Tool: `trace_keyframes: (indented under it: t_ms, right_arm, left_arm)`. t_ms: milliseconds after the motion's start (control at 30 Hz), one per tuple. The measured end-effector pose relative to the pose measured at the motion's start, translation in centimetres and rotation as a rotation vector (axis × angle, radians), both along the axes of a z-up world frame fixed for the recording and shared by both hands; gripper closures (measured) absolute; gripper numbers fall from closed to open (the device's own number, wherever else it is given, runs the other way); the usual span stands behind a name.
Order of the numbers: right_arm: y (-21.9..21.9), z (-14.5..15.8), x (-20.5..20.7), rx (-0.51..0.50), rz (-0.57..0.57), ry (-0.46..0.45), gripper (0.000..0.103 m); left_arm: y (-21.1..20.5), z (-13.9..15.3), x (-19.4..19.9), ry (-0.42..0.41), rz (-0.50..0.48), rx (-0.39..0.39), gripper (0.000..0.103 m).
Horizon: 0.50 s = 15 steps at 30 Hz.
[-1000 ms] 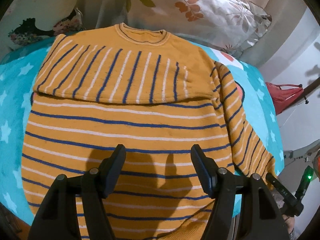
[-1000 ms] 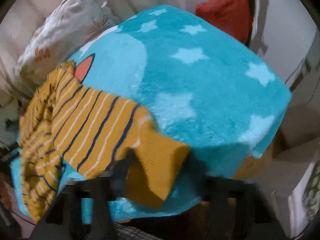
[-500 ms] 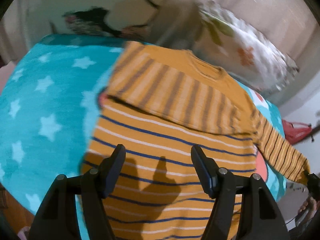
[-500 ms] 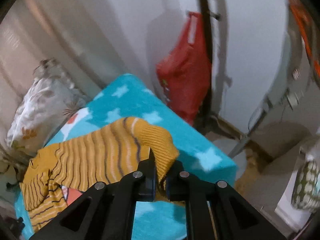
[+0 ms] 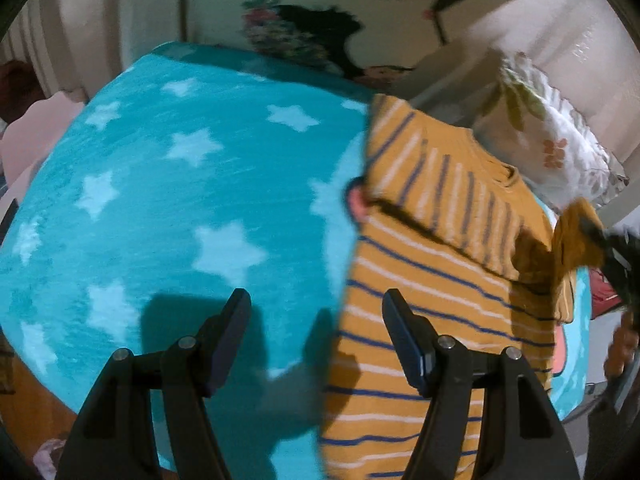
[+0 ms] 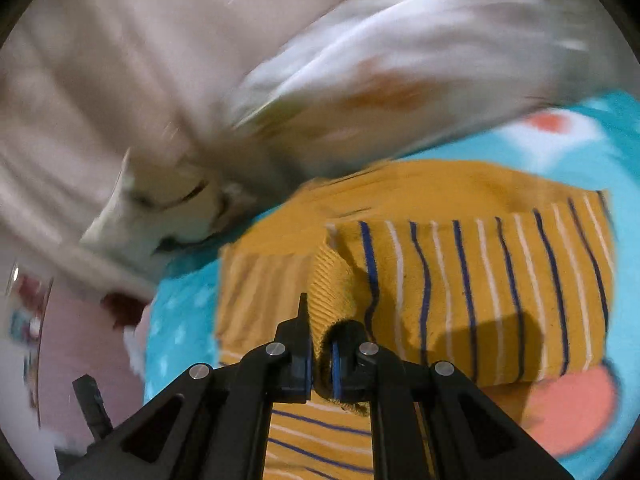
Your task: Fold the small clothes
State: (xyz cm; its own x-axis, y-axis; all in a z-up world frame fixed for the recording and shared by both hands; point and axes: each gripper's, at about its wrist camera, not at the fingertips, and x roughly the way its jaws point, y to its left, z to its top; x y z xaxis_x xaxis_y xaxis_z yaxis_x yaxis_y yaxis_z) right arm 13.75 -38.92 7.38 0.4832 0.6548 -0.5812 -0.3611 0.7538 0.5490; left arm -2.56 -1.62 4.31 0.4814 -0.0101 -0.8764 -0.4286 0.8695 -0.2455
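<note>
An orange sweater with blue and white stripes lies on a teal star blanket. One sleeve lies folded across its chest. My left gripper is open and empty, hovering over the sweater's left edge and the blanket. My right gripper is shut on the cuff of the other sleeve and holds it over the sweater's body. In the left wrist view that lifted cuff shows at the far right, with the right gripper dark beside it.
Floral pillows lie against the wall behind the blanket; one also shows blurred in the right wrist view. The blanket's front edge drops off near my left gripper. A pink surface lies beyond the blanket's edge.
My right gripper has carried the sleeve cuff from off the blanket's edge inward over the sweater. My left gripper has swung left, off the sweater's middle toward the bare blanket.
</note>
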Motion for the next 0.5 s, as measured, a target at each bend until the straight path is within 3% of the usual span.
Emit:
trace_keyframes:
  t_ms: [100,233,500]
  right_arm:
    - [6.8,-1.3,2.4,0.006,0.082,0.045,0.095]
    - [13.0,-4.2,5.1,-0.07,0.117,0.086,0.095]
    - [17.9,-6.3,7.0,-0.102,0.162,0.124,0.095]
  left_arm:
    - [2.1,-0.8,-1.1,0.021,0.026,-0.008,0.036]
    - [4.1,-1.9,-2.3,0.045,0.053,-0.023,0.036]
    - [6.5,-3.2,-3.2,0.073,0.08,-0.051,0.036]
